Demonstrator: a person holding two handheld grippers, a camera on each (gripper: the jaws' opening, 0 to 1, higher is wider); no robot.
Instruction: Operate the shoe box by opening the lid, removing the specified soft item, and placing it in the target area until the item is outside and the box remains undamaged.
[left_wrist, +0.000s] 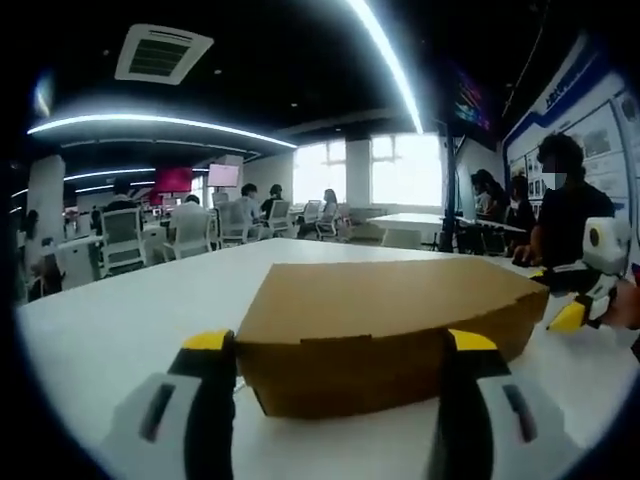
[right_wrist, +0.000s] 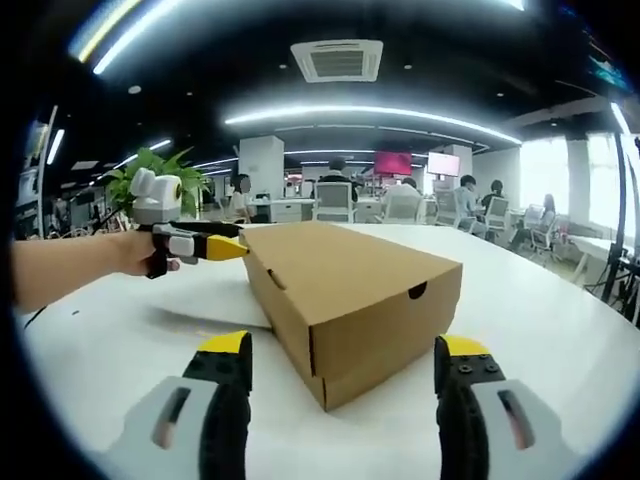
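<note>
I see a big white table, a brown shoe box on it with its lid down, my left gripper wide at one side, my right gripper wide at a corner, holding nothing.

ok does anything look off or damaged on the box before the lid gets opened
Nothing stands out. The box sits flat on the white table with its lid closed and its edges straight, with no dents or tears showing. Both tools are open: the left tool is near a far corner, the right tool facing a near one.
</note>
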